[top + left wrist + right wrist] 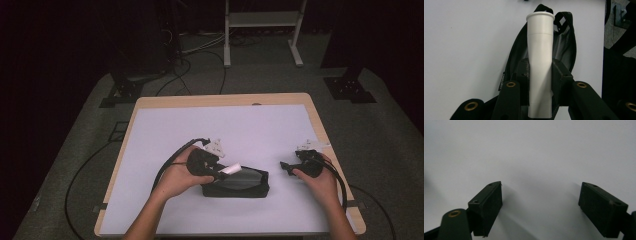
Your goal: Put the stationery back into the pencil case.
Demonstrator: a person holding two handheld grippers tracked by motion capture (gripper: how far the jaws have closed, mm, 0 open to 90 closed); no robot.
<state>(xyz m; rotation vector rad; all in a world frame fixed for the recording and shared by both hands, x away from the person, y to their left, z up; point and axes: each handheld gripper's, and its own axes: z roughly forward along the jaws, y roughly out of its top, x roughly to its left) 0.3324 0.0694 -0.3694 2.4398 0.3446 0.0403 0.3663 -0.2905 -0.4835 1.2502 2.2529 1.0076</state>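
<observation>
From the high view, a wooden-edged counter (320,125) carries a pale white sheet (225,130) over nearly all its top, and it stands on grey carpet (390,145) in a dim room, with black cables (200,65) snaking across the floor, a white metal frame (262,30) at the far side and dark stand bases (350,87) at either far corner. Near the front middle of the sheet lies a black zip pouch (240,184), its mouth turned up. The person's left hand (180,175) holds the left claw (220,172) right at the pouch's left end, with a white tube (231,169) sticking out of it over the pouch. The right hand (320,180) holds the right claw (289,167) well apart to the right, over bare sheet. In the left gripper view, the left claw (540,75) is clenched on the white tube (540,55), both pads pressed to its sides about halfway along; the tube's flat capped end points away, above the open pouch (566,47), whose grey lining shows. The tube looks to hover over the opening rather than rest in it, though this angle leaves that unsure. In the right gripper view, the right claw (540,207) is released, its jaws spread wide with nothing between them, above plain white sheet (536,150).
</observation>
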